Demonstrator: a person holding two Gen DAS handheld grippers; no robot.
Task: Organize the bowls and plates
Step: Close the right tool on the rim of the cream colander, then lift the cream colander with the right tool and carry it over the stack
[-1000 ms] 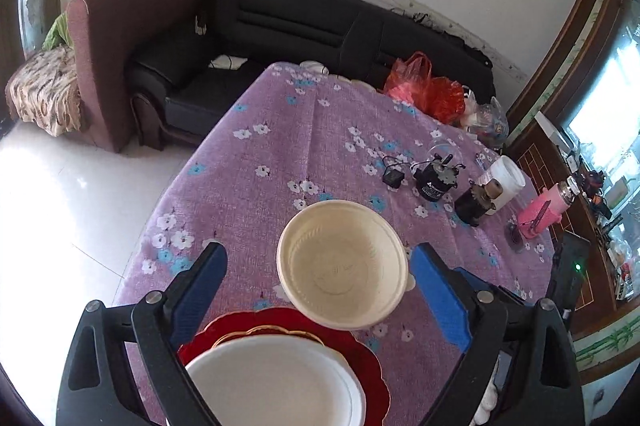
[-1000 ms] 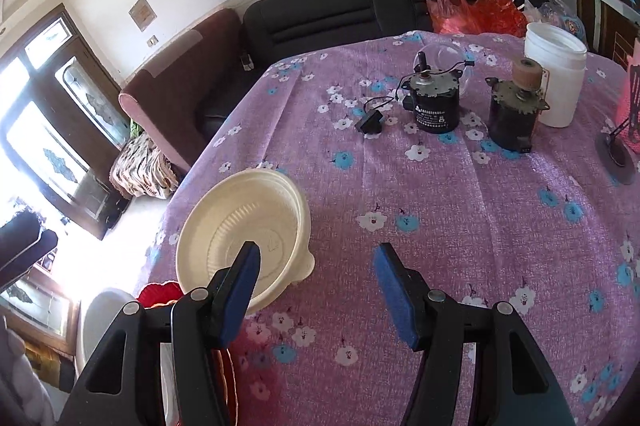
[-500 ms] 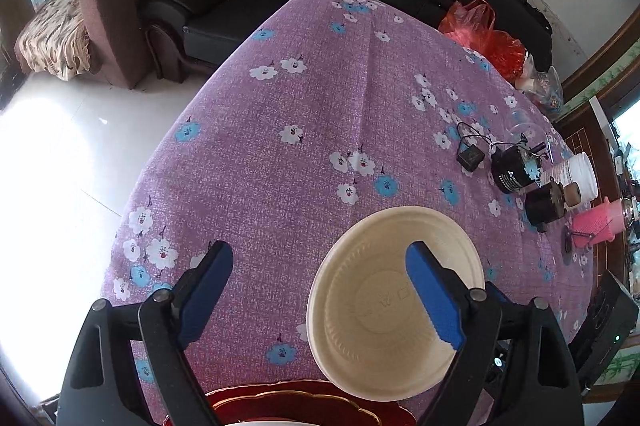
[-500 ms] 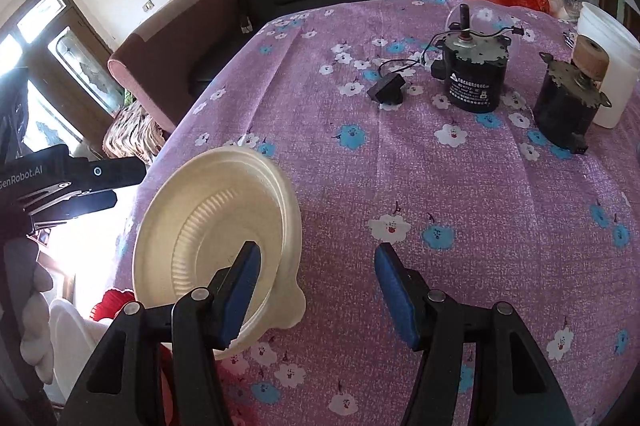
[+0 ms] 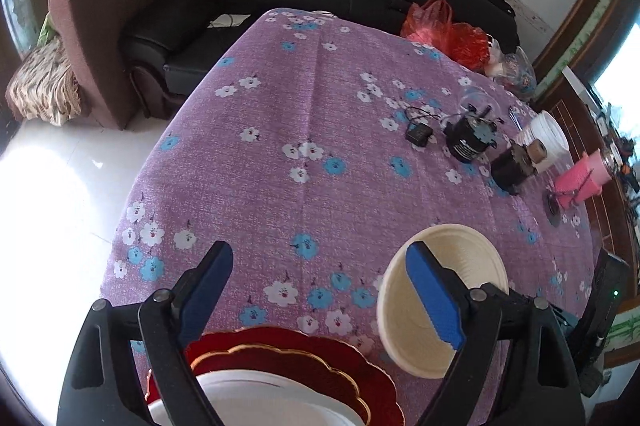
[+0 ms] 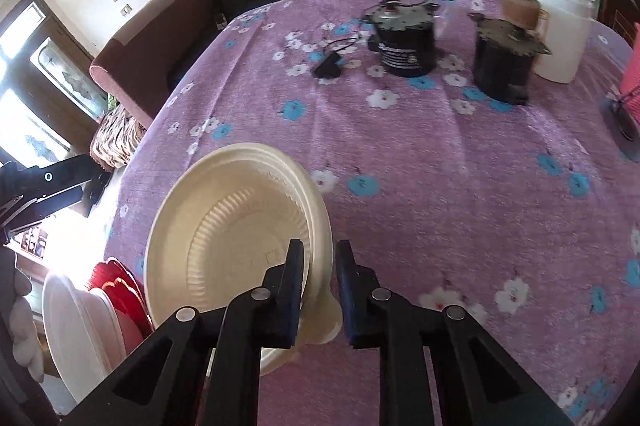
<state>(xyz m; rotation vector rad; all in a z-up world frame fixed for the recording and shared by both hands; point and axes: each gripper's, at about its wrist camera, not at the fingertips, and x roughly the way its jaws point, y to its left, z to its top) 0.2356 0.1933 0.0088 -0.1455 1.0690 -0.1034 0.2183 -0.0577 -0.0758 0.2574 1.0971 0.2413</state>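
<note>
Your right gripper [image 6: 320, 290] fingers are closing on the near rim of the cream bowl [image 6: 236, 226], one blue pad inside the rim and one outside it, at the lower centre of the right wrist view; whether the pads already press the rim you cannot tell for sure. Your left gripper [image 5: 320, 294] fingers stand wide apart with only the tablecloth [image 5: 320, 146] between them; the same bowl [image 5: 440, 298] sits just behind its right finger, at the lower right of the left wrist view.

The bowl holds nothing. It is tilted, its mouth turned towards the left of the right wrist frame. At the bottom of the left wrist view a white plate [image 5: 256, 398] lies on a red plate [image 5: 320, 354] with a gold line and a scalloped edge. A white tub [image 6: 560, 26] stands at the upper right of the right wrist view; its contents are hidden.

The bowl is cream, thin-walled, with fine ribs around its inner wall and a flat lip.
</note>
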